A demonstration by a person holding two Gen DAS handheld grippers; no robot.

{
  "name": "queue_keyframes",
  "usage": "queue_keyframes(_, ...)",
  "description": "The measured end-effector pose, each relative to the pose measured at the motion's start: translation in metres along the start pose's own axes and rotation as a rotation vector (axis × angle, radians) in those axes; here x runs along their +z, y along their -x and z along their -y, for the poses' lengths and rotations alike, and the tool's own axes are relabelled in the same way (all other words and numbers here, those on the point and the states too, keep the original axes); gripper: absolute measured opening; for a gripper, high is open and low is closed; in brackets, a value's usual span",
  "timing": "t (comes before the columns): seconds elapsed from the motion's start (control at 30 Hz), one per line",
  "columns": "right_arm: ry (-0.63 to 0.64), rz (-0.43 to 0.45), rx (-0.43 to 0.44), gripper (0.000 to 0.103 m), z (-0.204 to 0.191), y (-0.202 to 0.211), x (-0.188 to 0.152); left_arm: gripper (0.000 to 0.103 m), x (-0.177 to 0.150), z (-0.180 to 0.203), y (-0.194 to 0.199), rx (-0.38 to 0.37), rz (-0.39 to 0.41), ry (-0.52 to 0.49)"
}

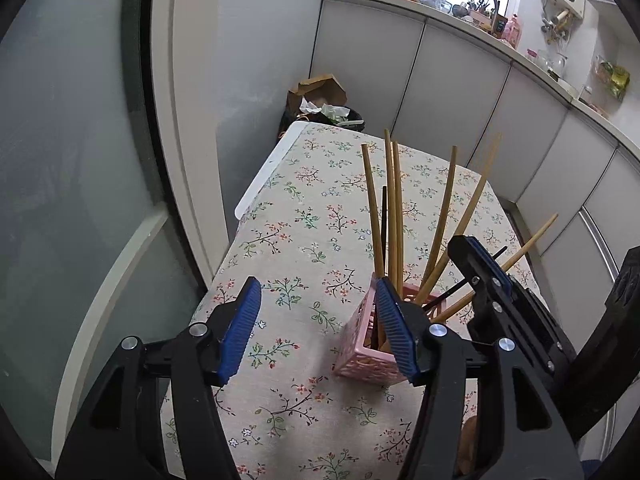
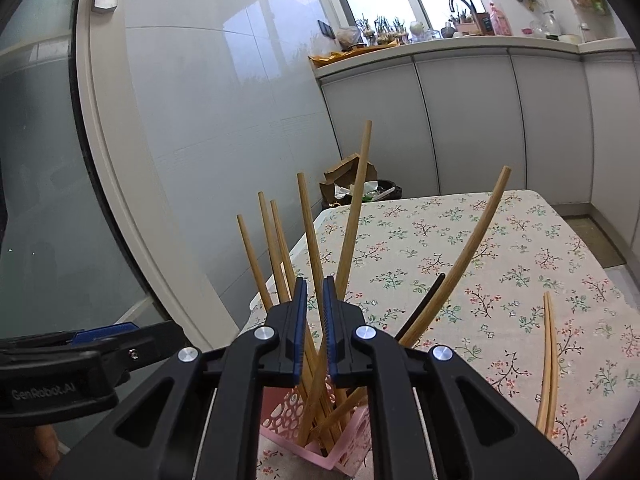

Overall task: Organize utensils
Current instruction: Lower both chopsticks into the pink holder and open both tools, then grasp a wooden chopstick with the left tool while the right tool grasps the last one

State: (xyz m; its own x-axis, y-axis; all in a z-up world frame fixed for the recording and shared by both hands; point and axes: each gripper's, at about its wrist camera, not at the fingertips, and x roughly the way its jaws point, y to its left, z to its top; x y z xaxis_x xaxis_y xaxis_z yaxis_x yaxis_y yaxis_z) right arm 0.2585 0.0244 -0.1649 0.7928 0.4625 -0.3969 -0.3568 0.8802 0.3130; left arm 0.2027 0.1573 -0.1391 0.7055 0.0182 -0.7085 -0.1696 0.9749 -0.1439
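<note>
Right wrist view: pink perforated holder on floral tablecloth, directly below right gripper. Bundle of wooden chopsticks already standing in it, fanned out at various tilts; one dark chopstick among them, leaning right. Two wooden chopsticks lying loose on cloth at right, close together, well apart from holder. Task judged largely done: most pieces in holder, that loose pair left to collect, as far as visible.

Right jaws: nearly closed, narrow gap between blue pads. One wooden chopstick passing through the gap, lower end down in holder. Cannot tell whether pinched or just released; pads look close to it but contact unclear.

Left wrist view: left gripper low over cloth, beside holder. Jaws spread wide, nothing between them. Right-hand pad overlapping near corner of holder in this view; touching or just in front, not clear. Right gripper's body seen at right, over holder. Chopsticks upright and splayed above holder rim.

Background: white cabinets, cluttered counter, bin with paper bag past table's far end.
</note>
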Motion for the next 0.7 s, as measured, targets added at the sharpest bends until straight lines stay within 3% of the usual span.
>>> queue_keyframes(0.13, -0.031, -0.006, 0.011, 0.018, 0.01, 0.01, 0.007, 0.059, 0.0, 0.001, -0.001, -0.006, -0.003, -0.001)
queue_keyframes(0.33, -0.093, -0.016, -0.014, 0.018, 0.032, 0.024, 0.027, 0.059, 0.0, 0.002, 0.001, -0.015, 0.001, 0.005)
queue_keyframes(0.57, -0.179, -0.046, -0.042, 0.026, 0.077, 0.07, 0.078, 0.06, -0.002, 0.03, 0.011, -0.071, 0.017, -0.062)
queue_keyframes(0.63, -0.161, -0.059, -0.076, 0.034, 0.092, 0.088, 0.088, 0.06, -0.004, 0.044, 0.015, -0.09, 0.023, -0.102)
queue_keyframes(0.7, -0.131, -0.068, -0.136, 0.036, 0.11, 0.107, 0.094, 0.06, -0.008, 0.059, 0.018, -0.12, 0.025, -0.138)
